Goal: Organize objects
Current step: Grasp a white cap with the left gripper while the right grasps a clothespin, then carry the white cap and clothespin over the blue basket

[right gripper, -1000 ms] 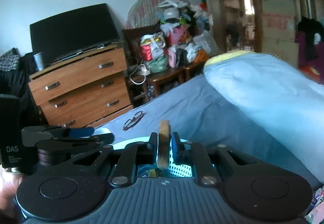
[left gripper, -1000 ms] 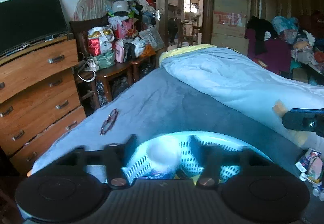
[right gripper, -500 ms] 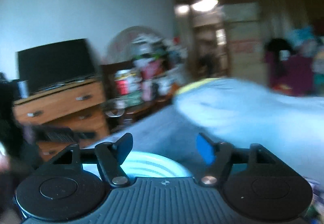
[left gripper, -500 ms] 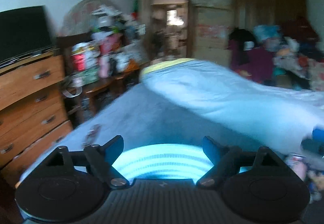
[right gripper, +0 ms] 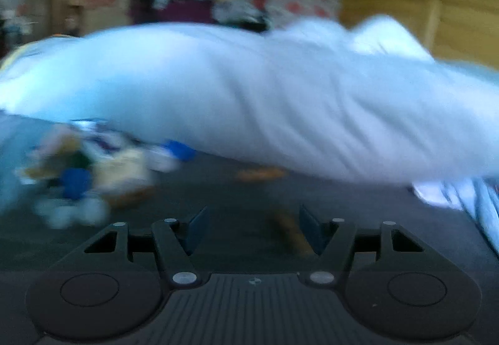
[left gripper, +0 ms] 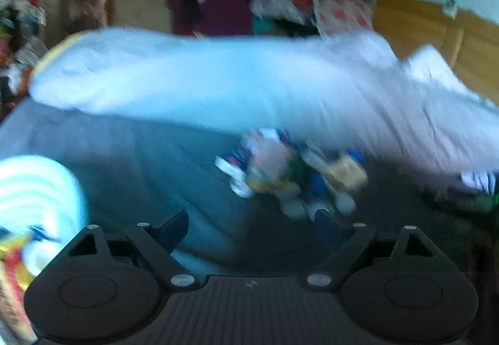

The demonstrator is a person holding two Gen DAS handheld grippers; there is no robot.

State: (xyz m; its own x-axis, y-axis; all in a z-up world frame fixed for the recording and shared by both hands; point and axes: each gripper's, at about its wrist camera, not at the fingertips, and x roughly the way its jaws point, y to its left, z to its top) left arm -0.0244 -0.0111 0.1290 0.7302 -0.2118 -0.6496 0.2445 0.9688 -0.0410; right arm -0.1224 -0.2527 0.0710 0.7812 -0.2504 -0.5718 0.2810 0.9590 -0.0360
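Pile (left gripper: 293, 176) of small objects lies on the grey sheet (left gripper: 149, 164), ahead of your left gripper (left gripper: 252, 226) and slightly to its right, close beyond the right fingertip. Both views are heavily motion-blurred; single items cannot be named, only patches of white, blue, yellow and green.

Your left gripper: released, jaws wide apart, nothing between them, only sheet under the gap.

Basket (left gripper: 37, 204), pale blue-white, sits at the far left of your left gripper, near its left finger; coloured contents show at its lower edge, too blurred to identify.

Your right gripper (right gripper: 252, 226): jaws closing at this moment, pads not pressing on anything. A brownish, elongated thing (right gripper: 290, 232) lies on the sheet in the gap, nearer the right finger; whether it touches the pad cannot be told. A second orange-brown smear (right gripper: 262, 173) lies further ahead.

From your right gripper the pile (right gripper: 84, 176) is ahead and well to the left.

Light blue duvet (right gripper: 249, 89) is bunched across the bed beyond both grippers, its edge just behind the pile
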